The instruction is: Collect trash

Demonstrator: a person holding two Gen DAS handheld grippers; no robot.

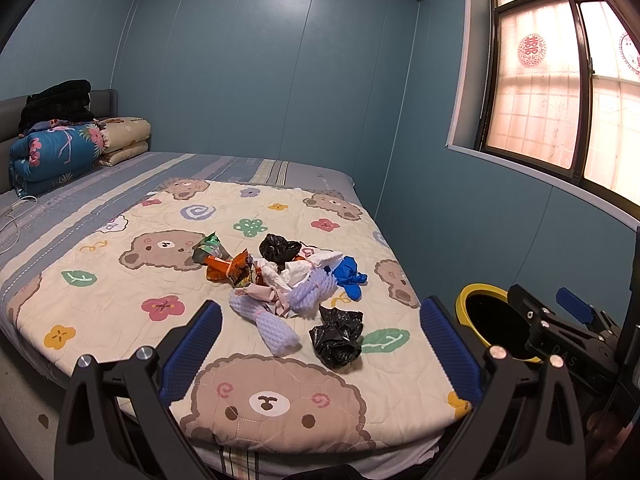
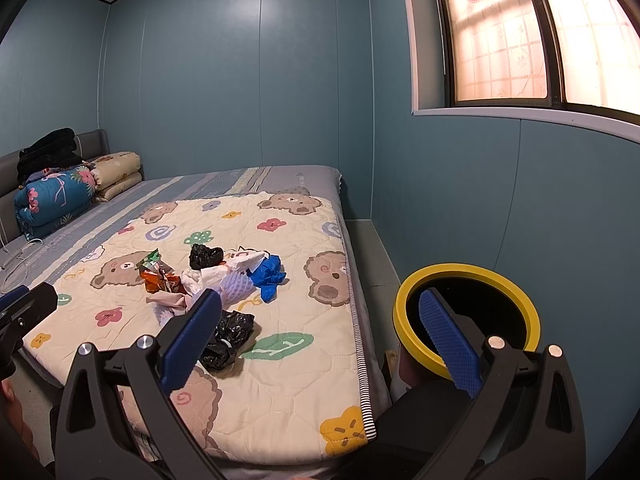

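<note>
The bed (image 1: 120, 208) fills my view under a bear quilt (image 1: 280, 396). The bin (image 2: 466, 320) stands beside the bed's right edge, handy for drops. The trash pile (image 1: 280, 276) lies mid-quilt. My left gripper (image 1: 320, 356) and right gripper (image 2: 320, 340) hover short of it, jaws apart, empty.

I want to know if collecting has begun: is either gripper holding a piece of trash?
No: the left gripper and the right gripper both stand open and empty, and the trash pile lies on the quilt.
</note>
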